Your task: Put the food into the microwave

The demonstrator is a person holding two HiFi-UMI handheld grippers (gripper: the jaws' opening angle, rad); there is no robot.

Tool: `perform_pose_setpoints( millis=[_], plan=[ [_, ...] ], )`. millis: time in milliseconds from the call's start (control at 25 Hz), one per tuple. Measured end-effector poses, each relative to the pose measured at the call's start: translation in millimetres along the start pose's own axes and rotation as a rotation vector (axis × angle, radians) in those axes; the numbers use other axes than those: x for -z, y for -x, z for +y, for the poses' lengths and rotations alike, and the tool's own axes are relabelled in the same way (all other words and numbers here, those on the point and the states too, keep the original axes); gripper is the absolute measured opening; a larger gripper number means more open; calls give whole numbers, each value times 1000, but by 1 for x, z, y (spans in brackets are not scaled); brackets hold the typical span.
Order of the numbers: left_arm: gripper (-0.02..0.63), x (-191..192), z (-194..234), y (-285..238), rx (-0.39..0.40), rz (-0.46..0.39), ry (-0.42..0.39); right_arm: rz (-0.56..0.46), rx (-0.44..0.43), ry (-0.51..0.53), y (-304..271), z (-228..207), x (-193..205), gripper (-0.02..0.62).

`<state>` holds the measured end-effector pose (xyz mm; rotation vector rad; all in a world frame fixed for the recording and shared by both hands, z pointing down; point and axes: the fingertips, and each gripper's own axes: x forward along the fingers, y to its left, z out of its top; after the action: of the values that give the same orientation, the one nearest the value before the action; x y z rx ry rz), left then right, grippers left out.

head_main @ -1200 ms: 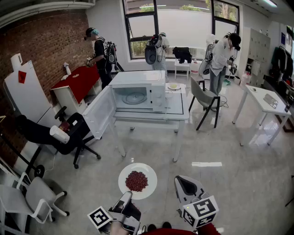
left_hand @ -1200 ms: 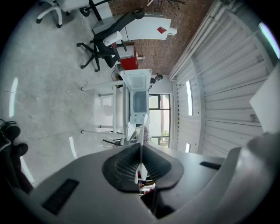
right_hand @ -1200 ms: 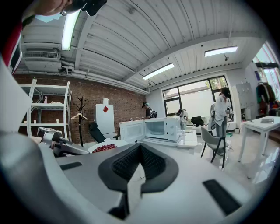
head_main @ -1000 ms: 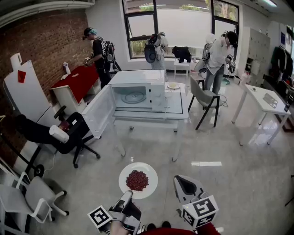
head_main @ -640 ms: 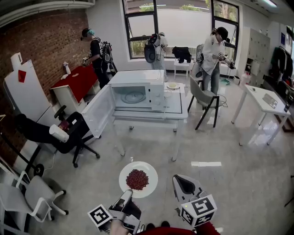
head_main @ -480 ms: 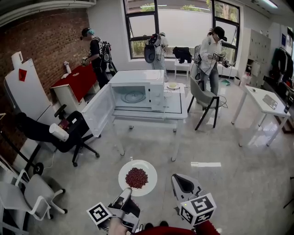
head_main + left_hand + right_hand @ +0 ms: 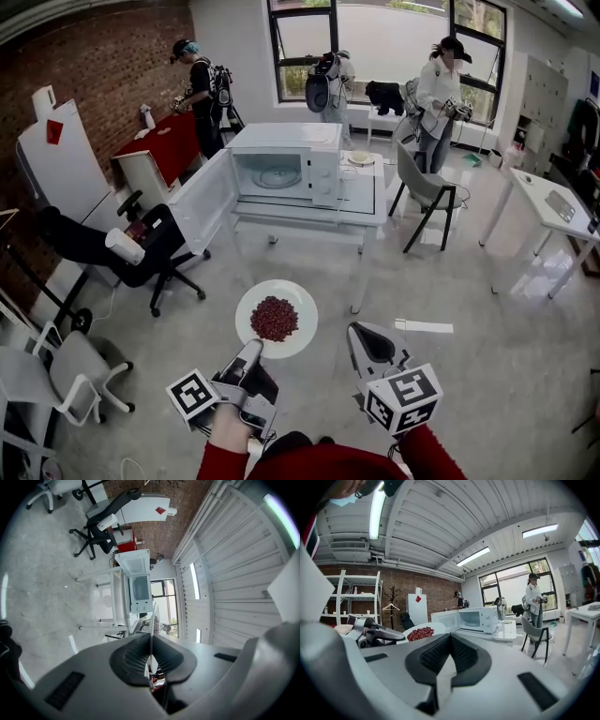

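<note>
A white plate (image 7: 276, 319) heaped with red food (image 7: 274, 318) hangs over the floor, with my left gripper (image 7: 251, 351) shut on its near rim. In the left gripper view the plate (image 7: 151, 630) shows edge-on between the pads. The white microwave (image 7: 286, 174) stands on a glass-topped table (image 7: 362, 202) ahead, its door (image 7: 201, 203) swung open to the left. My right gripper (image 7: 360, 338) is beside the plate on the right, shut and holding nothing. The right gripper view shows the food (image 7: 420, 633), the left gripper (image 7: 378, 634) and the microwave (image 7: 475, 619).
A black office chair (image 7: 141, 255) stands left of the open door and a grey one (image 7: 66, 380) at the near left. A grey chair (image 7: 427, 191) and a white desk (image 7: 548, 202) are to the right. A small dish (image 7: 356, 157) lies beside the microwave. Three people stand by the windows.
The left gripper has carried the plate a little up and forward, toward the microwave. The right gripper has barely moved. A person at the back right has walked a few steps.
</note>
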<state>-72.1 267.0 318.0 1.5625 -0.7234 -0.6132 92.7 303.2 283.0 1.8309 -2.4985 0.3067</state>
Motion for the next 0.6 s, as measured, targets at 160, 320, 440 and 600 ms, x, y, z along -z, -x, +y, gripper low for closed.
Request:
perform_pose_setpoints(
  millis=[160, 320, 440, 600],
  plan=[
    [20, 3, -9, -9, 21, -5, 9, -8, 0, -8, 1, -8, -5, 14],
    [20, 5, -14, -16, 33, 4, 0, -7, -7, -29, -5, -14, -5, 14],
    [20, 0, -13, -26, 33, -3, 3, -7, -10, -20, -12, -18, -7, 14],
    [20, -11, -4, -39, 10, -7, 6, 14, -17, -29, -31, -22, -3, 14]
  ],
)
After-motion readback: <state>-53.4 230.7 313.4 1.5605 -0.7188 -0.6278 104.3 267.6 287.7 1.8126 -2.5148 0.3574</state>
